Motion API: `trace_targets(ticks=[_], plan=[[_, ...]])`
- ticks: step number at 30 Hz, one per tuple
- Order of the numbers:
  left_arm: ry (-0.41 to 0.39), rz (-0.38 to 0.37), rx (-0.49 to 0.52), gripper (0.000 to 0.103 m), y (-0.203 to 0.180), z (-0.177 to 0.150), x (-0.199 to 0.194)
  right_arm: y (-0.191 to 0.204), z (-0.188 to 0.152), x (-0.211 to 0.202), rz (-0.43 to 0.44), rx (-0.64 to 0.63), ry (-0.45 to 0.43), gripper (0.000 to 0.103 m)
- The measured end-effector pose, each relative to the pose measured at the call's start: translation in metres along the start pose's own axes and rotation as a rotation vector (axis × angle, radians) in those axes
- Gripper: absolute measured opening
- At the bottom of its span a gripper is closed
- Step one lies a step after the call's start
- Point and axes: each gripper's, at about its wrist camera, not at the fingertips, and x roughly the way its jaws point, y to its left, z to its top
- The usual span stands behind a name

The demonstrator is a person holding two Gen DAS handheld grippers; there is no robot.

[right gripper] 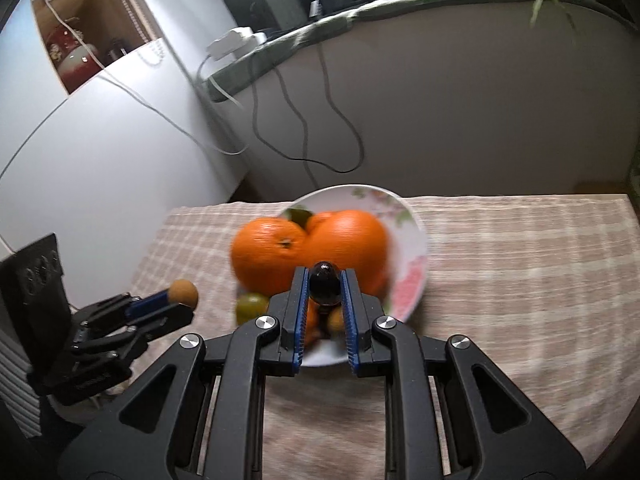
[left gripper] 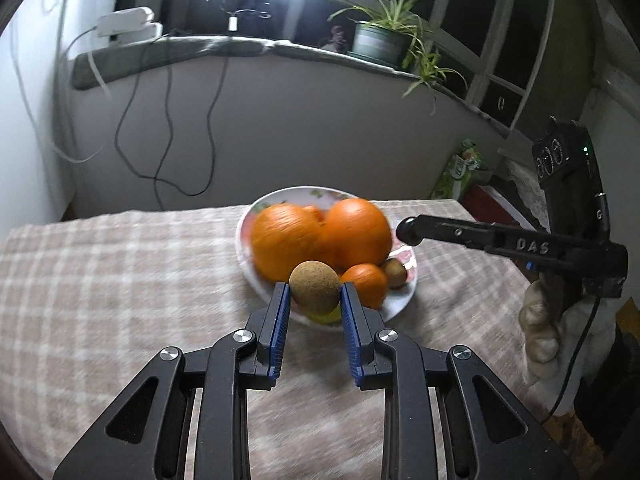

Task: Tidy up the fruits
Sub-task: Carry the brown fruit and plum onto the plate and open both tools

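Looking along the left gripper (left gripper: 314,292), its pads pinch a brown round fruit (left gripper: 314,287) above the plate's (left gripper: 400,300) near rim. From the right wrist view, the right gripper (right gripper: 325,289) clamps a dark glossy fruit (right gripper: 325,283) over the plate's oranges (right gripper: 308,248).

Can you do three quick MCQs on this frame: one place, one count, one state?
1. Where is the plate?
A. on the checked tablecloth
B. on the window ledge
C. on the floor

2. How many large oranges lie on it?
A. one
B. two
C. four

3. What is the left gripper doing?
A. open, empty
B. shut on a knife
C. shut on the round brown fruit

Key: A, the plate sits on the cloth; B, two big oranges lie side by side; C, the blue pads clamp the fruit.
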Motion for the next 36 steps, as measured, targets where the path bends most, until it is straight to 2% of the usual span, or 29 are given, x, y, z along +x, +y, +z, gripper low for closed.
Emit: trace_targets(ticks=[4,13,28,30,32,33,36], plan=[[0.008,-0.008,0.022,0.024,-0.01,0.005,0.01,-0.011,-0.001,0.001,-0.03,-0.001,0.0,0.017],[0.019,0.003,0.061,0.024,-0.028,0.014,0.027,-0.028,-0.005,0.006,-0.033,0.035,0.008,0.017],[0.011,0.059,0.121,0.025,-0.04,0.021,0.038,-0.027,-0.007,0.016,-0.01,0.02,0.027,0.017],[0.013,0.062,0.121,0.028,-0.04,0.021,0.038,-0.028,-0.007,0.017,-0.006,0.023,0.027,0.017],[0.011,0.066,0.118,0.036,-0.039,0.021,0.038,-0.027,-0.007,0.017,-0.004,0.024,0.027,0.024],[0.011,0.066,0.115,0.038,-0.038,0.021,0.038,-0.028,-0.007,0.017,-0.003,0.023,0.025,0.035],[0.009,0.072,0.113,0.043,-0.037,0.021,0.037,-0.026,-0.007,0.014,-0.001,0.019,0.012,0.053]])
